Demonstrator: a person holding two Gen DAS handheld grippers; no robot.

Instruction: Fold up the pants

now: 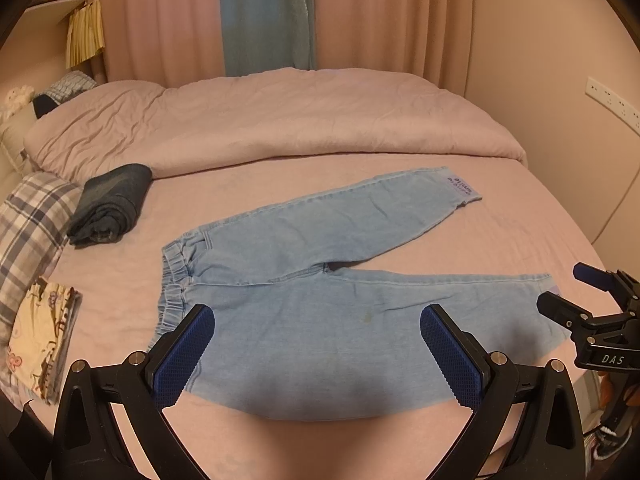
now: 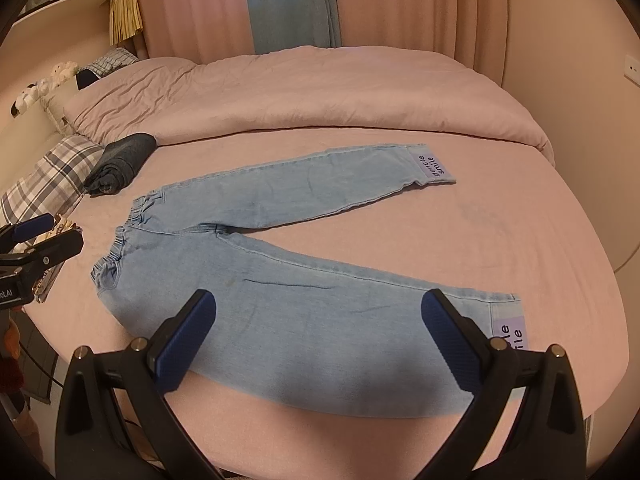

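Light blue pants lie flat on the pink bed, legs spread in a V, elastic waistband toward the plaid pillow. Left tool is released, fingers wide apart above the near leg. Right tool is likewise released, grasping nothing. A folded dark garment lies near the waistband.

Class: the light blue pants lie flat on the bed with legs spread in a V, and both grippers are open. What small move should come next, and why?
Probably lower the right gripper onto the near leg's cuff and close. The pants lie flat and unfolded, legs apart, and the left gripper is open too, so nothing is held yet.
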